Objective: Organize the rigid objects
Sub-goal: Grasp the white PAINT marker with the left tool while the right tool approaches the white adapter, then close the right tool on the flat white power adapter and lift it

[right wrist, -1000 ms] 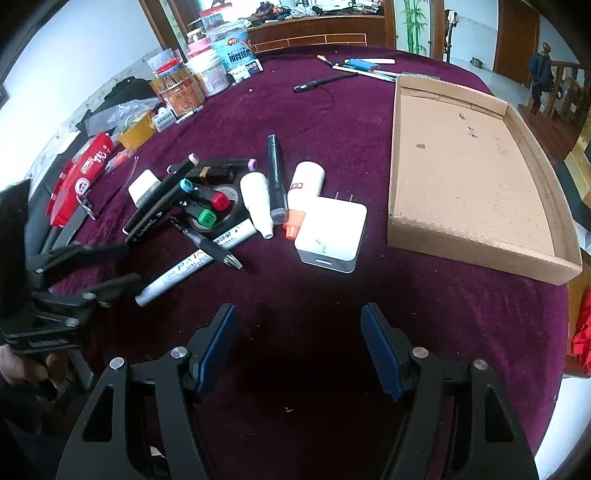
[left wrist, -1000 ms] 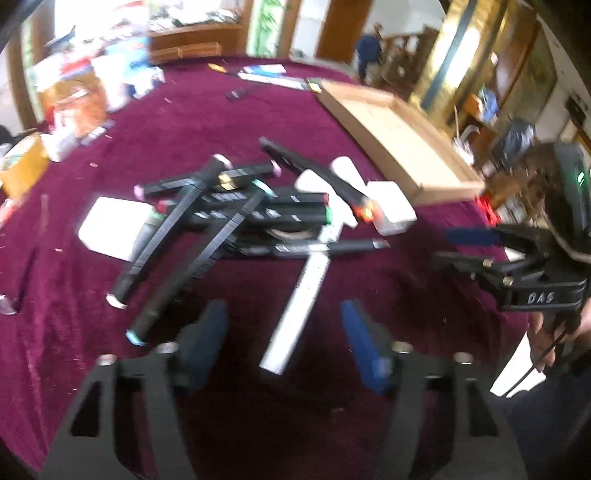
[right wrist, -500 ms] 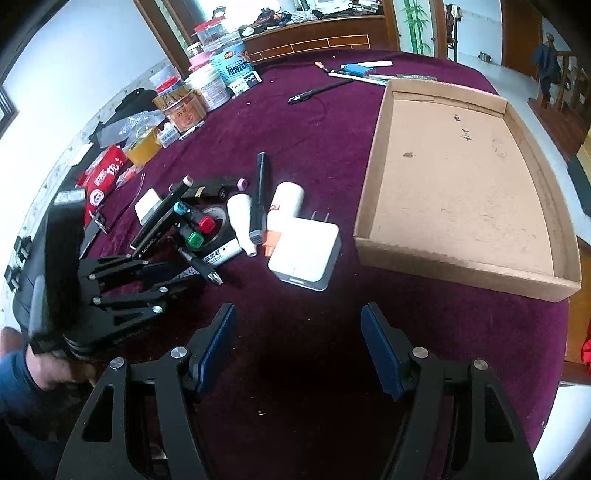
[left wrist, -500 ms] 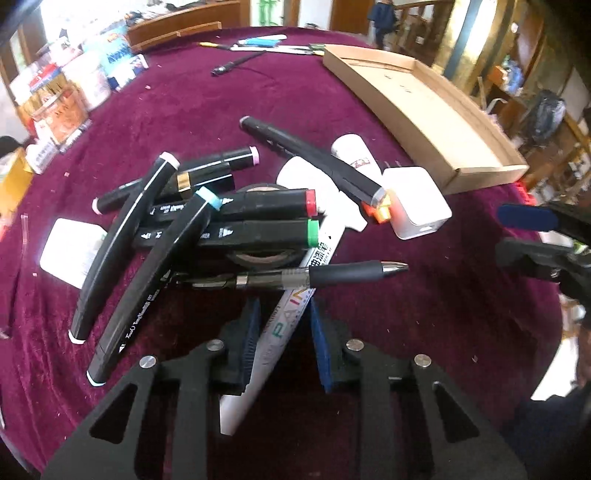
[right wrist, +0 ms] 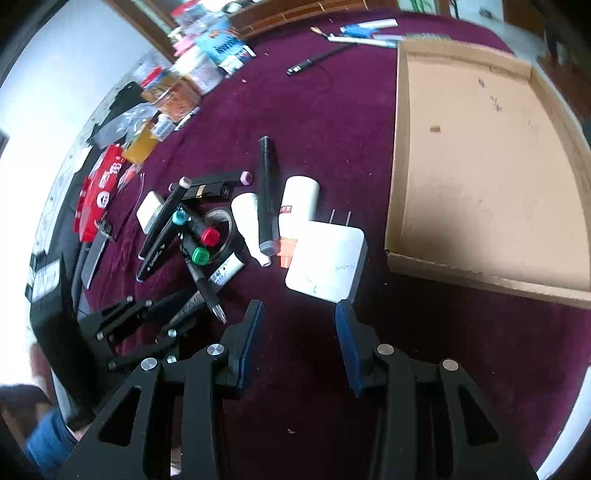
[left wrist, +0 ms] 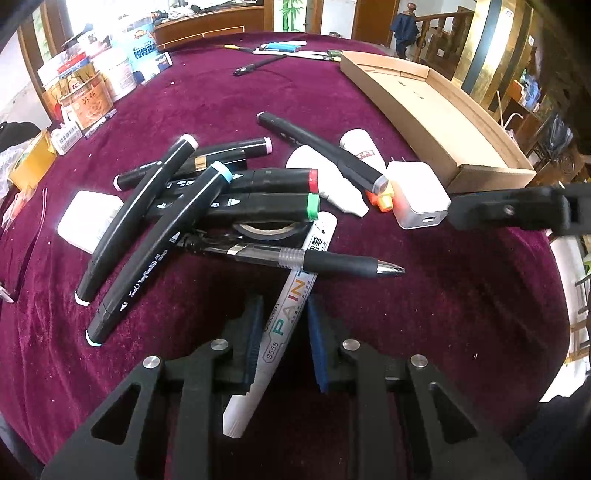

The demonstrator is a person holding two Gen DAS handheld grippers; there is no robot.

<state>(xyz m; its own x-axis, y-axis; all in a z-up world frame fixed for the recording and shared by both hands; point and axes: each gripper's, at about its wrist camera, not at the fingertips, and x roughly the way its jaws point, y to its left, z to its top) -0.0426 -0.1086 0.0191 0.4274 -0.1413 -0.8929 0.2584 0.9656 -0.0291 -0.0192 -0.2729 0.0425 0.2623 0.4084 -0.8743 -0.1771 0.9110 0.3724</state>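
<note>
Maroon velvet tablecloth [left wrist: 424,332]: white paint marker [left wrist: 284,325] is being clamped by left gripper [left wrist: 282,339]; overlying black ballpoint pen [left wrist: 295,258] risks being dragged. Right gripper [right wrist: 299,343] is closing, empty.

White paint marker [left wrist: 286,325] flat on cloth, under black pen [left wrist: 295,258].

We see a round table [left wrist: 461,295] draped in maroon velvet. Beyond the table stand a wooden cabinet [left wrist: 207,26], a gilded column [left wrist: 491,48] and a wooden stair railing [left wrist: 439,26]. Bright daylight washes over its far left side.
</note>
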